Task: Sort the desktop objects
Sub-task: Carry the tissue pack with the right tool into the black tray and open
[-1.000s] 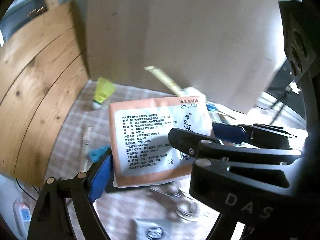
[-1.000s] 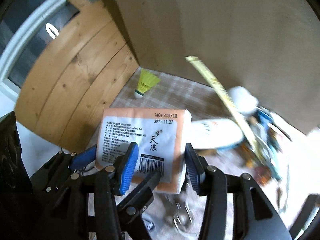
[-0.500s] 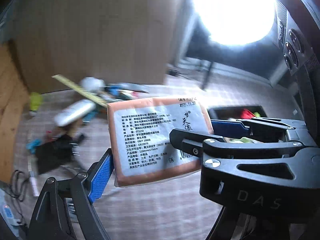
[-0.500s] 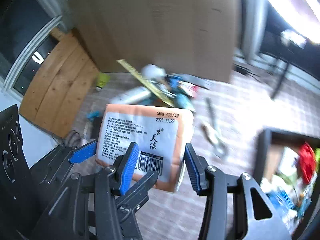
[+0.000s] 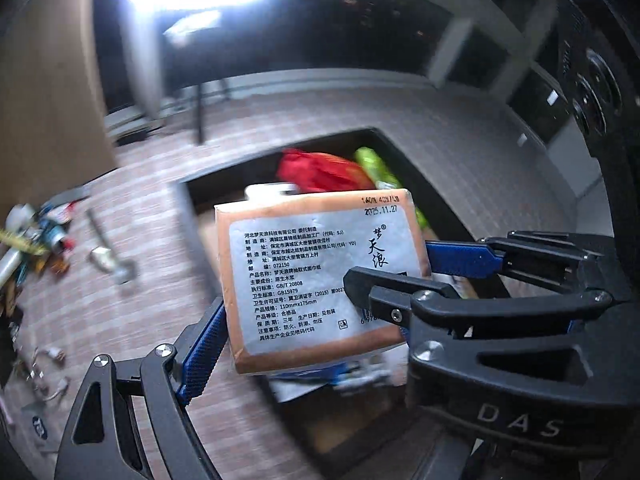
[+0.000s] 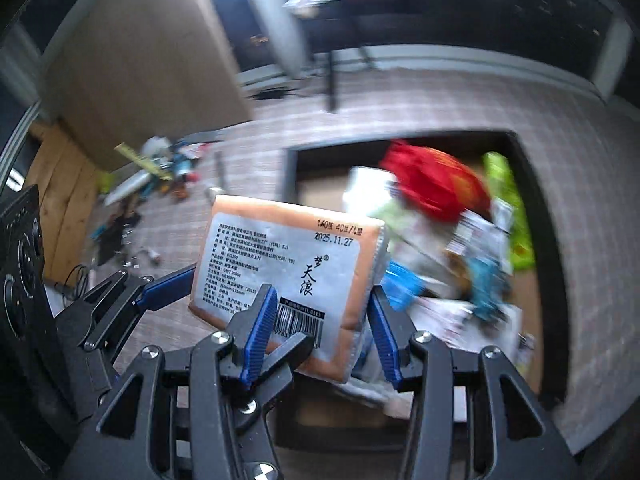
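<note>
An orange tissue pack with a white printed label (image 5: 316,280) (image 6: 288,268) is held in the air by both grippers. My left gripper (image 5: 320,300) is shut on its long sides with blue pads. My right gripper (image 6: 320,332) is shut on its barcode end. The pack hangs above the left rim of a dark open box (image 5: 440,172) (image 6: 536,240) that holds a red bag (image 6: 432,180), a green packet (image 6: 508,208) and other packets.
A pile of loose desk items with a yellow ruler (image 6: 144,160) lies far left on the checked tablecloth (image 6: 440,96). A metal tool (image 5: 108,256) lies between pile and box. A cardboard panel (image 6: 136,64) stands behind. A bright lamp glares above.
Both grippers have carried the tissue pack to the right, from the pile by the wooden wall to above the dark box. The grip on the pack has not changed.
</note>
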Demonstrator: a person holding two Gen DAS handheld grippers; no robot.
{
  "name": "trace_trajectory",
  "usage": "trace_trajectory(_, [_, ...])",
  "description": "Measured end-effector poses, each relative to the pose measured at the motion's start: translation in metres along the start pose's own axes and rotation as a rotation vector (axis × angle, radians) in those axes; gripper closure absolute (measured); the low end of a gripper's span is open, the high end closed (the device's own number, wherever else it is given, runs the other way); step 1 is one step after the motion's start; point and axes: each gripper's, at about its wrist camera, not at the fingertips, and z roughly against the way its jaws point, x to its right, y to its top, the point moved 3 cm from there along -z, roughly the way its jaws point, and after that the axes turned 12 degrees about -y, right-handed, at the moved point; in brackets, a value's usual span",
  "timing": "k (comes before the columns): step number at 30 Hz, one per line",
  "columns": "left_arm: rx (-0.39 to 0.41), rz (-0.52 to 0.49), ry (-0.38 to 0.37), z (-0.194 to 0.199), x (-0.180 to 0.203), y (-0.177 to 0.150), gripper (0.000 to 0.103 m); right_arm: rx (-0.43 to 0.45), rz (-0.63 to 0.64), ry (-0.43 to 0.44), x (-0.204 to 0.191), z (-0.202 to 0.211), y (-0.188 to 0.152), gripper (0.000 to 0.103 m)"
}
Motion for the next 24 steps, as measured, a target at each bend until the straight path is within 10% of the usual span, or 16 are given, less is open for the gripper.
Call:
trace_trajectory(12, [-0.041, -0.132, 0.009, -0.031, 0.067, 0.005, 0.020, 0.011, -0.076, -0.054, 0.079, 0.010, -0.023, 0.057])
trace_trajectory(24, [-0.019, -0.082, 0.063, -0.015, 0.036, 0.003, 0.019, 0.089, -0.025, -0.137, 0.072, 0.020, -0.012, 0.048])
